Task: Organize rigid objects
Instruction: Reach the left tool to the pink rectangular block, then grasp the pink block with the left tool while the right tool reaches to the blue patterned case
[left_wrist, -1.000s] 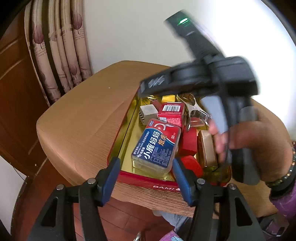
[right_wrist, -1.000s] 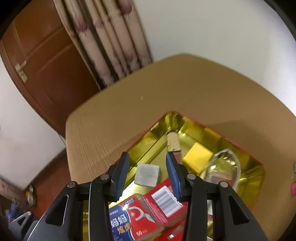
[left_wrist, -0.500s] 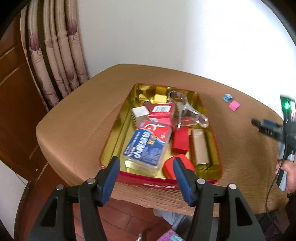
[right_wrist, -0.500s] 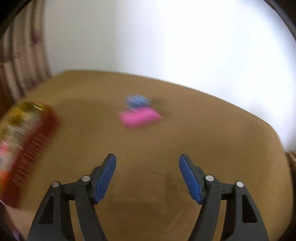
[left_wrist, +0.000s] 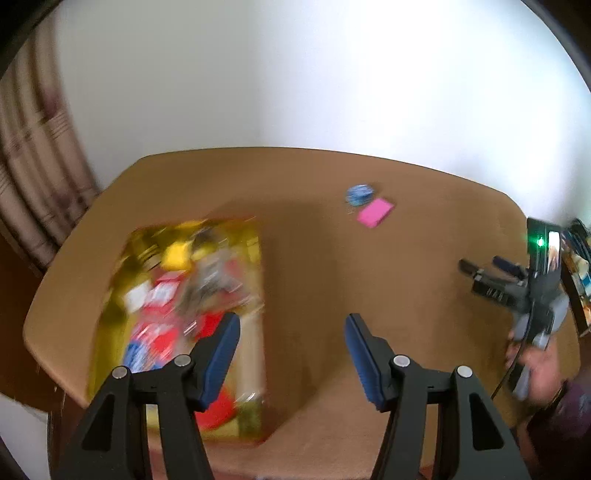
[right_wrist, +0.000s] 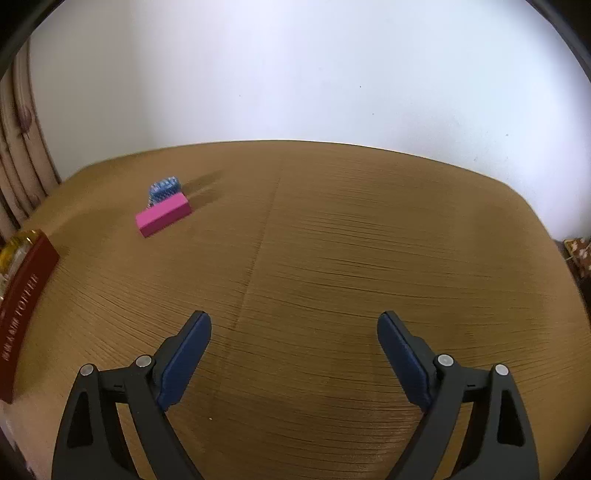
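Note:
A red tin tray (left_wrist: 260, 332) with a gold lining lies at the table's left, blurred, holding several boxes and blocks. A pink block (left_wrist: 375, 211) and a small blue object (left_wrist: 359, 194) lie apart from it on the bare wood. My left gripper (left_wrist: 291, 321) hangs open over the table just right of the tray, nothing between its fingers. My right gripper (right_wrist: 293, 319) is over bare wood with its jaws opening and nothing between them. The pink block (right_wrist: 163, 218) and blue object (right_wrist: 164, 188) lie far ahead to its left, and the tray's red wall (right_wrist: 22, 302) is at the left edge.
The rounded wooden table (right_wrist: 332, 240) stands against a white wall, with a curtain (left_wrist: 33, 177) at the left. In the left wrist view a hand (left_wrist: 535, 365) holds the right gripper (left_wrist: 482, 263) at the table's right edge.
The right gripper left the tray, swung to the table's right side and widened its jaws. The left view swung right, so the tray slid to the left.

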